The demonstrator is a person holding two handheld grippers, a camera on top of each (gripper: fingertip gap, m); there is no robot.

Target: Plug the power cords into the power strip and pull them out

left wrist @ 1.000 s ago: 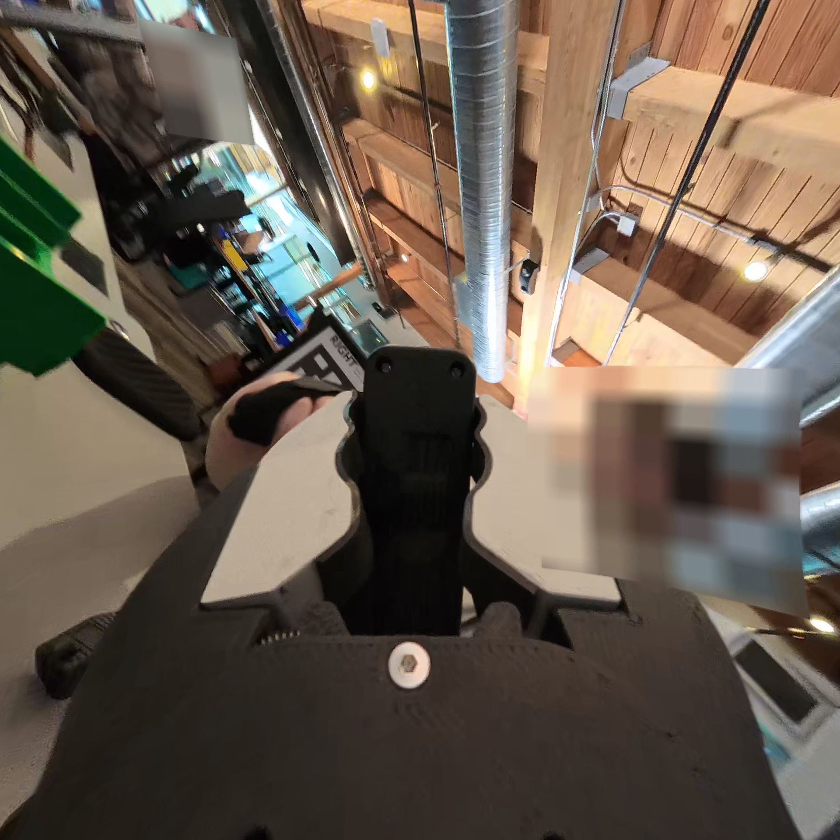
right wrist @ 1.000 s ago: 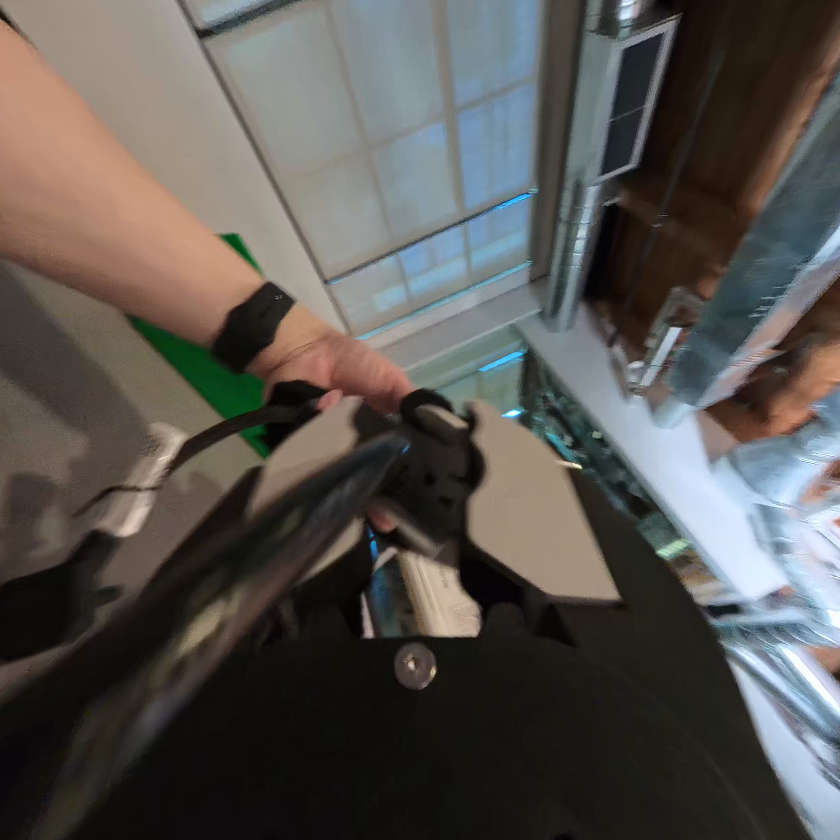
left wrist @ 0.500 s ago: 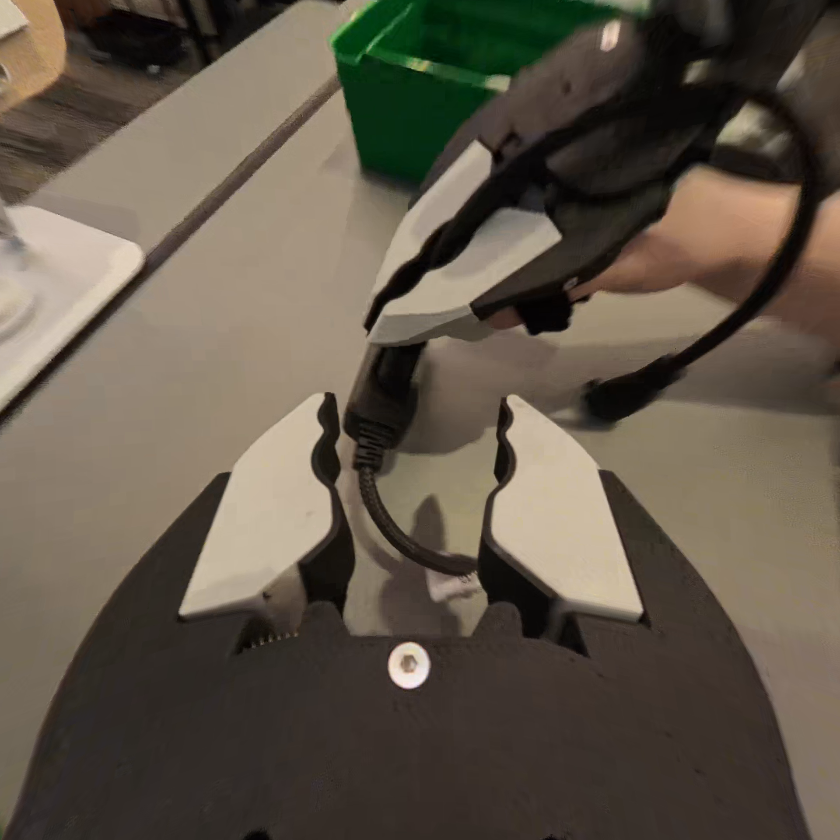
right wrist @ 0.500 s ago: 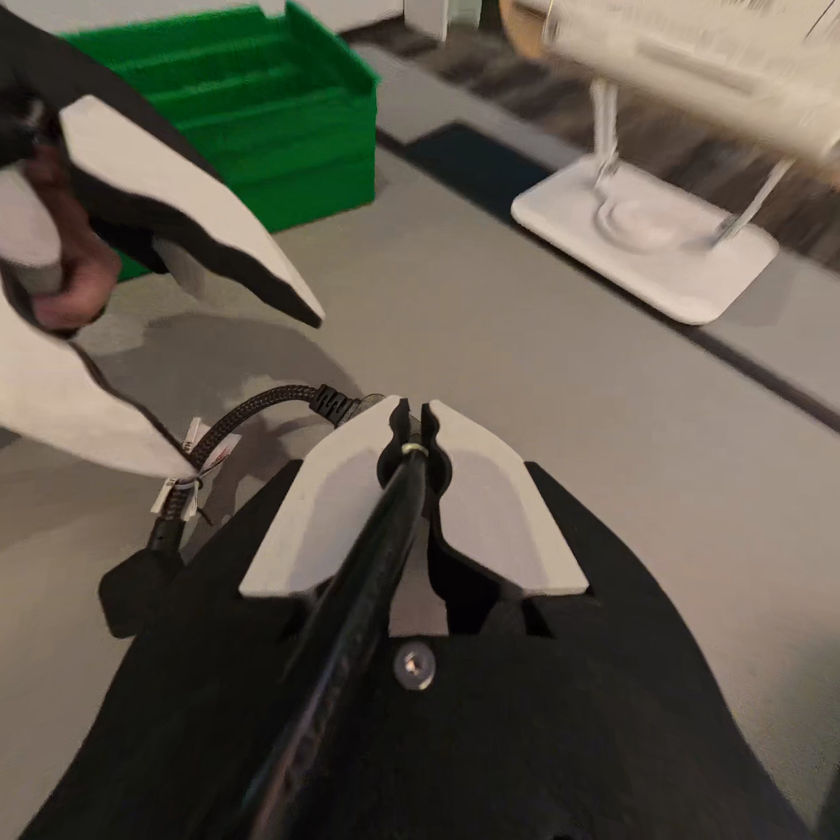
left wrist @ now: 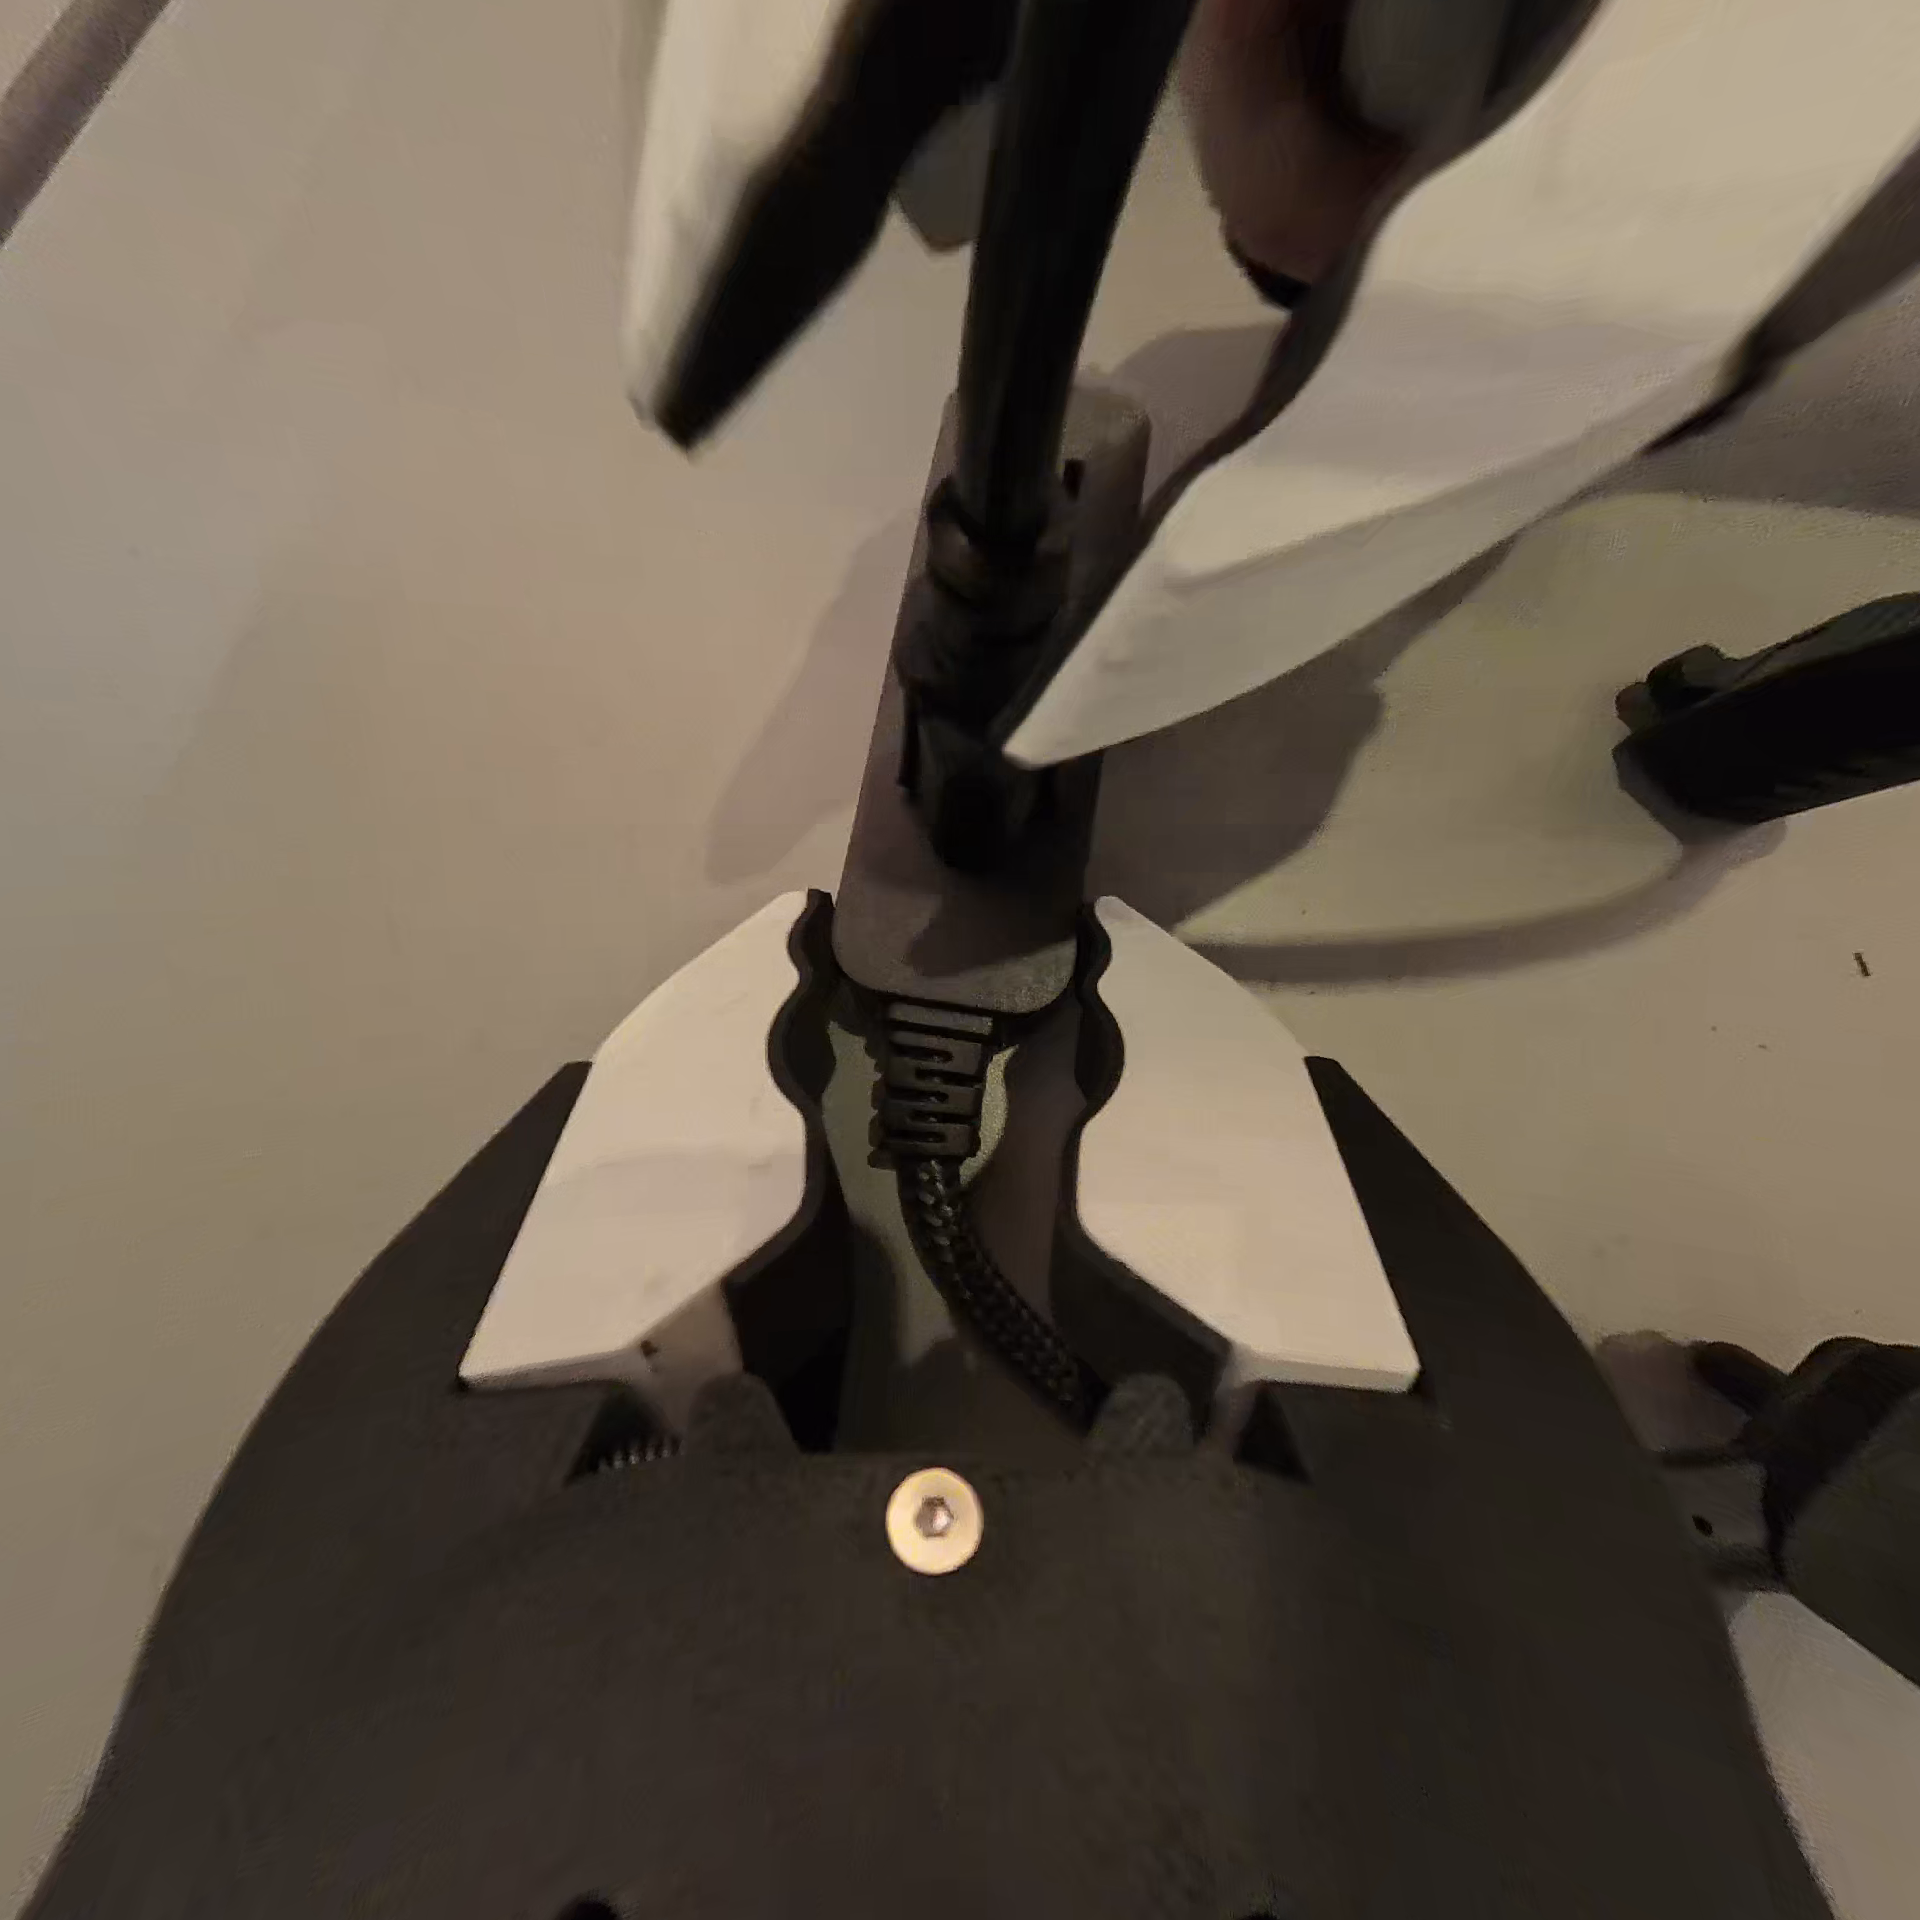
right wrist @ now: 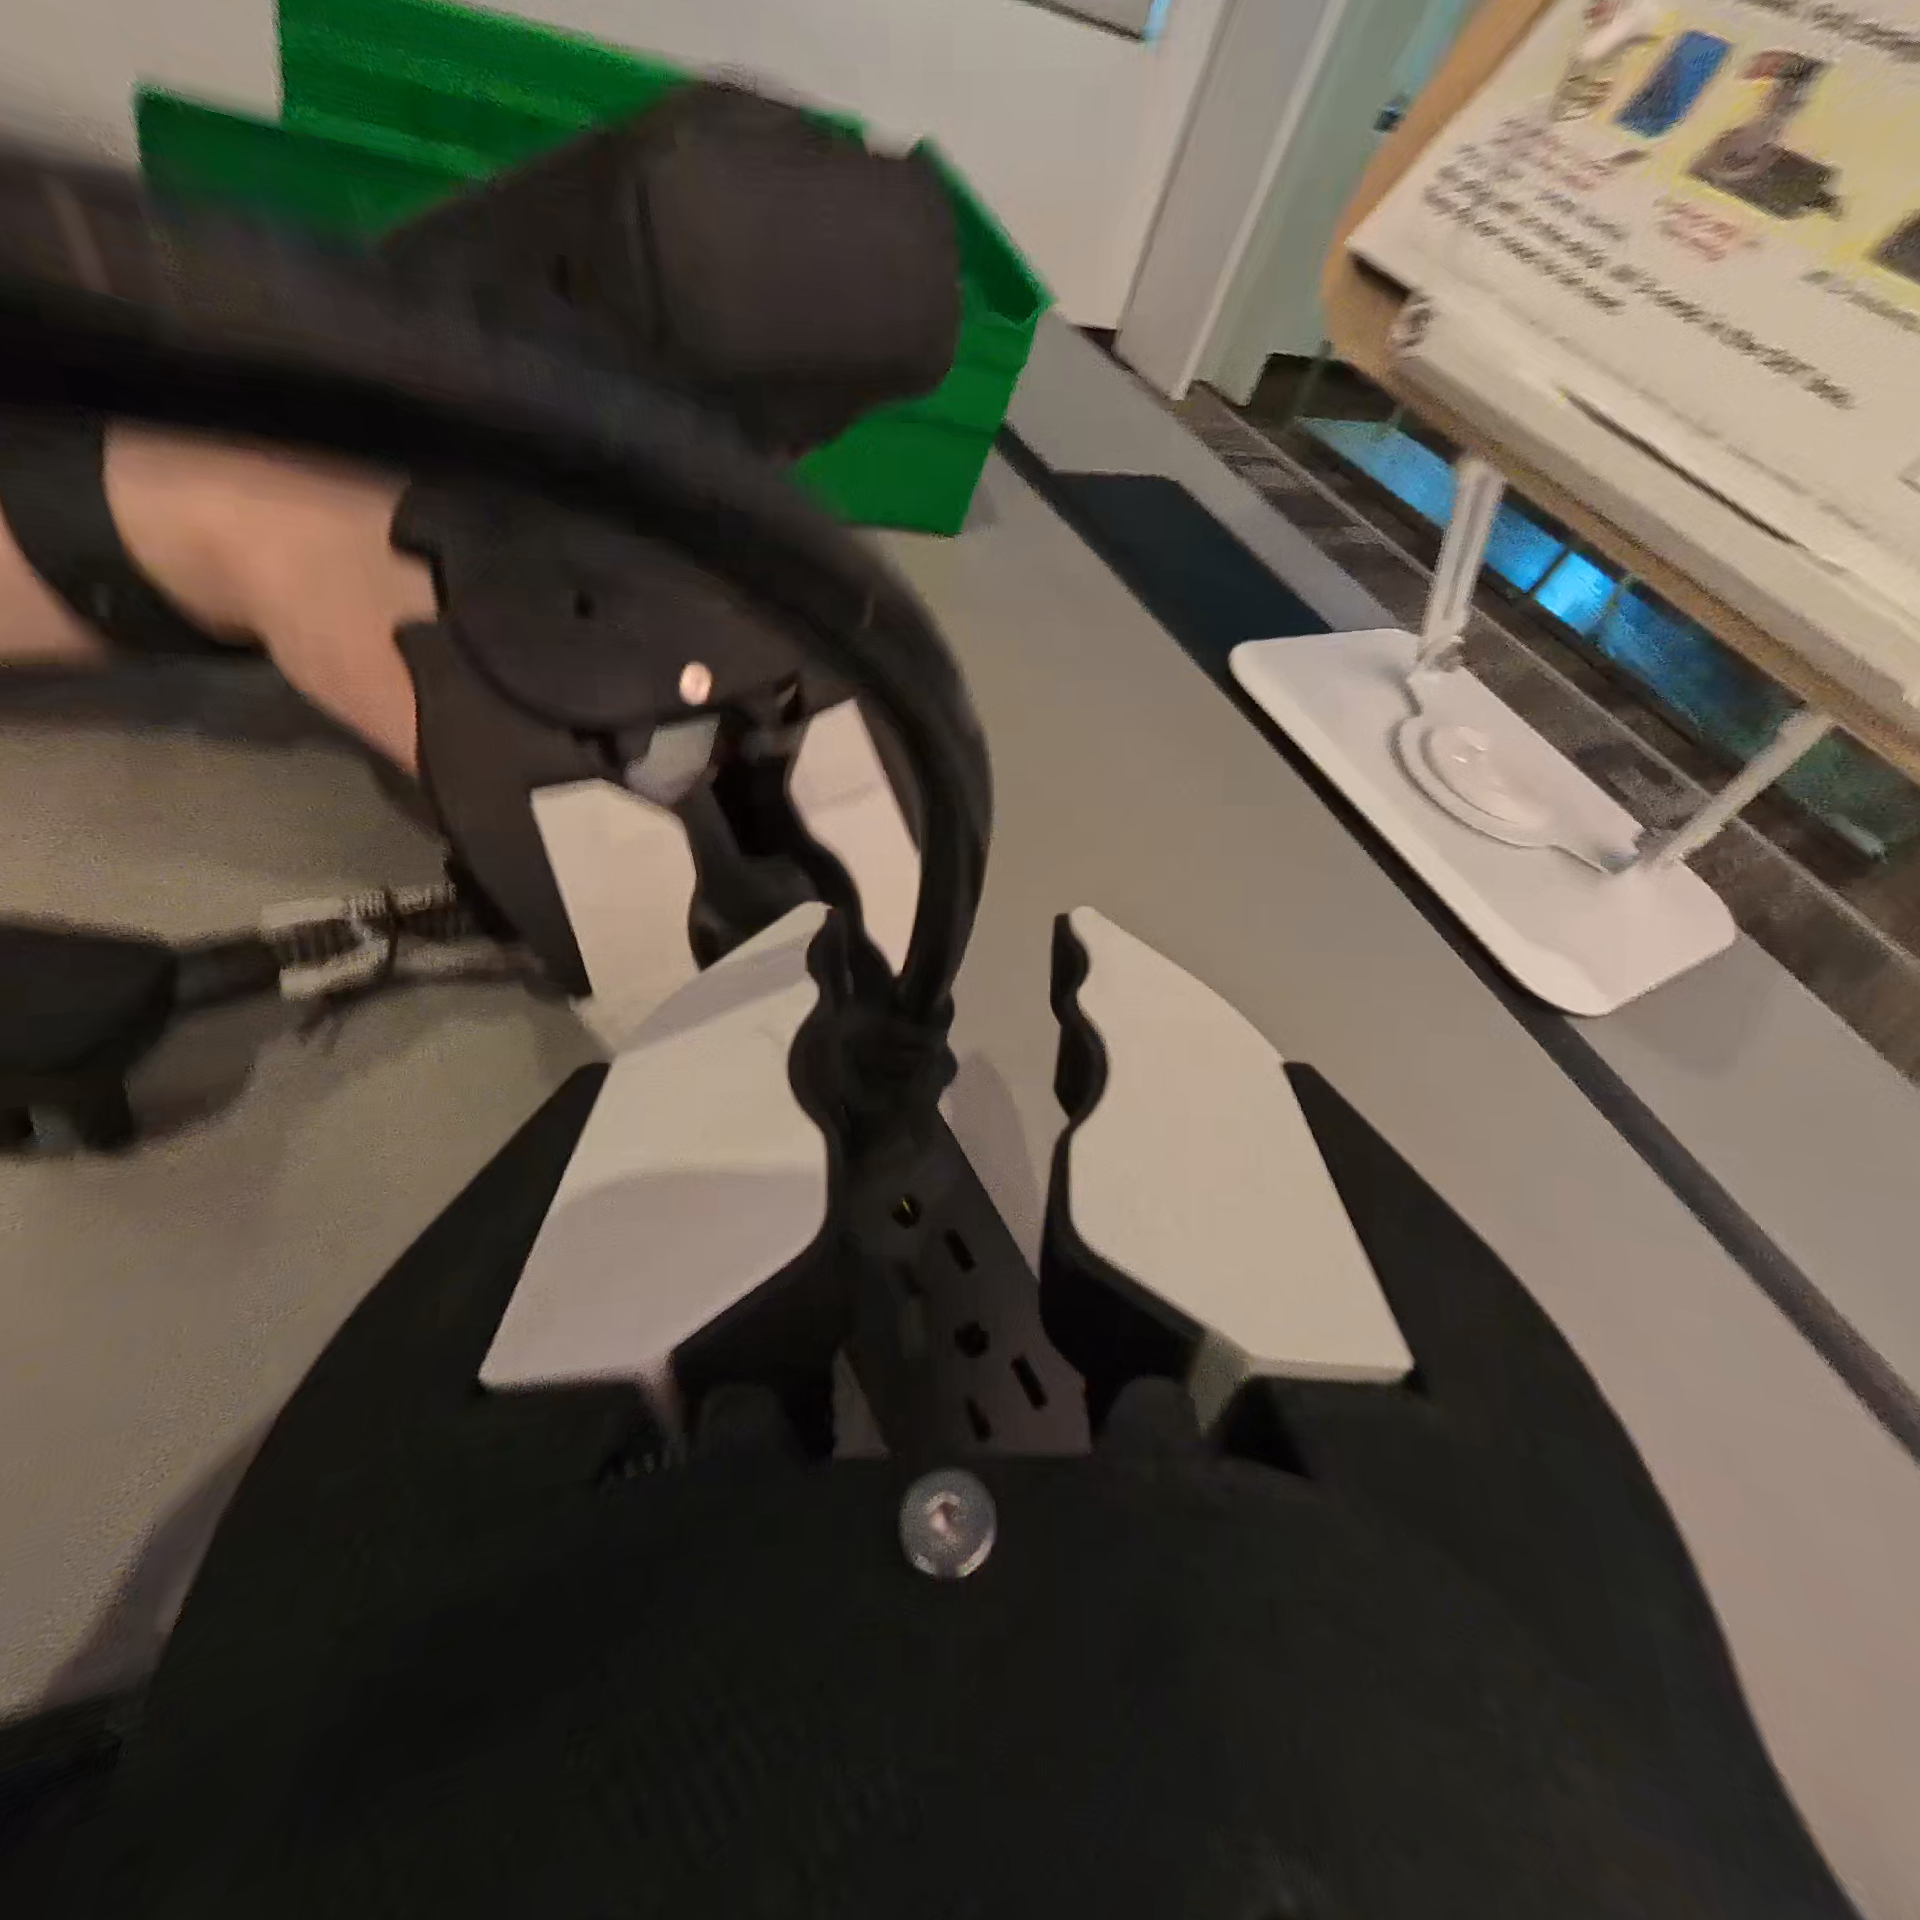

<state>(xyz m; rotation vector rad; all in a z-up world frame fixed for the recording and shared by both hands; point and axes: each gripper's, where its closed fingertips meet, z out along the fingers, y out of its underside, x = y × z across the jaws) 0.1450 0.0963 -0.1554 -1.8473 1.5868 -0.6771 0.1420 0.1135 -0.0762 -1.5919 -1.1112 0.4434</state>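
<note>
A dark power strip (left wrist: 956, 914) lies on the grey table (left wrist: 312, 727). My left gripper (left wrist: 951, 925) is shut on its near end, and its braided cord (left wrist: 987, 1278) runs back between the fingers. A black plug (left wrist: 977, 769) with a thick black cord (left wrist: 1023, 260) sits in the strip. The right gripper's fingers (left wrist: 1351, 468) stand spread above it. In the right wrist view my right gripper (right wrist: 945, 935) is open astride the strip (right wrist: 966, 1320), with the plug (right wrist: 883, 1039) between its fingers. Whether the fingers touch the plug is unclear. The left gripper (right wrist: 582, 727) shows beyond.
A green bin (right wrist: 935, 416) stands at the back of the table. A white stand base (right wrist: 1507, 821) with a printed board is at the right. Another black plug (left wrist: 1766, 727) lies on the table right of the strip. A tagged braided cord (right wrist: 322, 945) trails left. The tips of one gripper are about 8 cm away from the tips of the other.
Both grippers came down from pointing at the ceiling to the table. My left gripper closed on the strip's end. My right gripper, shut on the black cord's plug before, has opened over the strip.
</note>
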